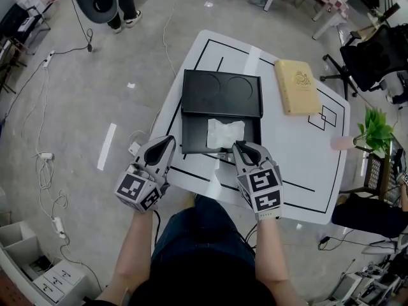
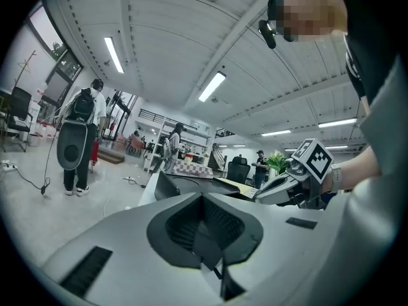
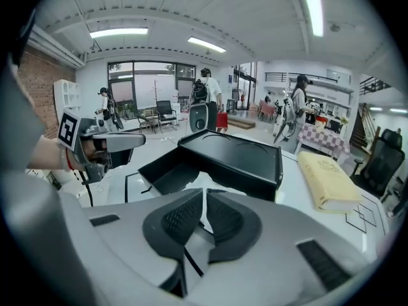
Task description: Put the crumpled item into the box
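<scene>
We're getting bright, even light from ceiling tubes [image 3: 121, 32] at 11 o'clock; fisheye edges are bending and darkening.

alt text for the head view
An open black box on a white table holds a crumpled white item. The left gripper and right gripper hover by its near edge; a tan book lies to the right.

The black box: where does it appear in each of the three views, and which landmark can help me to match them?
Head view: the black box is at the centre, on the white table.
Left gripper view: small, just left of centre.
Right gripper view: large, at the centre.
Landmark: the yellow book lies to its right in every view.
</scene>
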